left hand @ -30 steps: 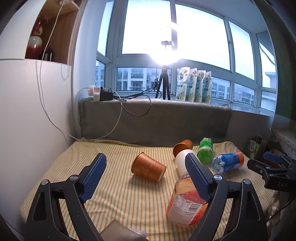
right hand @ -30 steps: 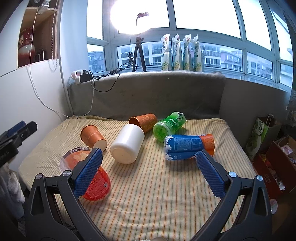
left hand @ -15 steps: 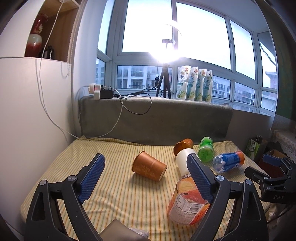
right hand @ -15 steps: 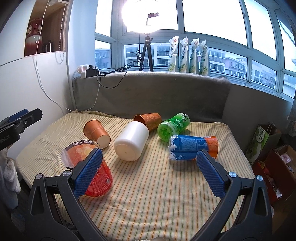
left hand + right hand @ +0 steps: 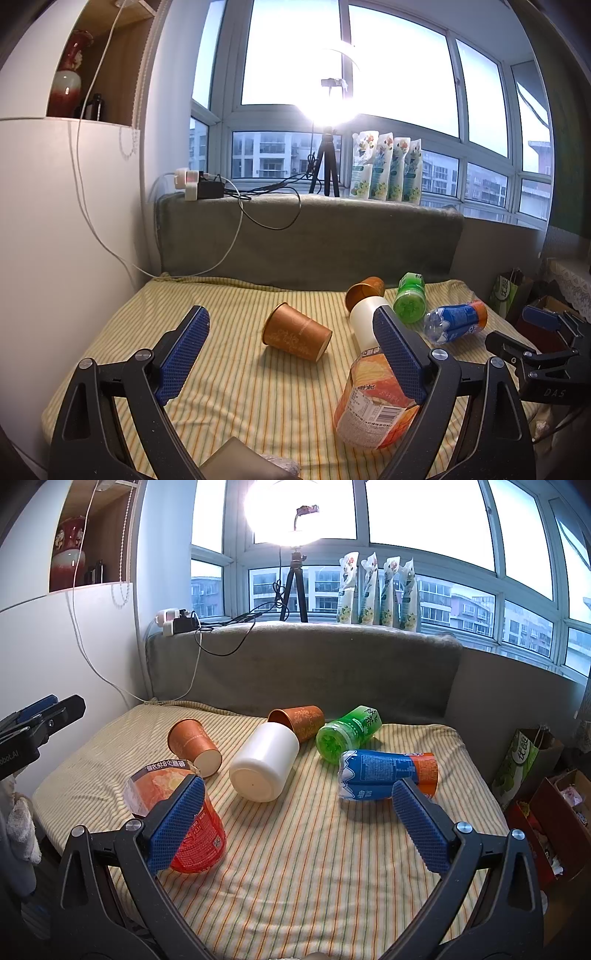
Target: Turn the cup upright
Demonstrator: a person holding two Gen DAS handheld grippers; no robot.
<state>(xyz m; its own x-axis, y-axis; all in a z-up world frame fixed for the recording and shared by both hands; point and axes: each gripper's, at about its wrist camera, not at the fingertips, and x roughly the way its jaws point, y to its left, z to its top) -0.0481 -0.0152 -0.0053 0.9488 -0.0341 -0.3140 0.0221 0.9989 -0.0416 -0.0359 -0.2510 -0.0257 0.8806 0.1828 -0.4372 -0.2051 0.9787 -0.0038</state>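
Observation:
Several containers lie on their sides on a striped cloth. A brown paper cup lies at centre left. A white cup lies beside a second brown cup. An orange noodle cup lies nearest. My left gripper is open and empty, short of the paper cup. My right gripper is open and empty, short of the white cup.
A green bottle and a blue bottle lie at the right. A grey padded backrest stands behind. A white cabinet stands on the left. Bags and boxes sit off the right edge.
Both grippers have drifted slightly, and the right view has risen a little. All objects lie where they were. Both grippers stay open.

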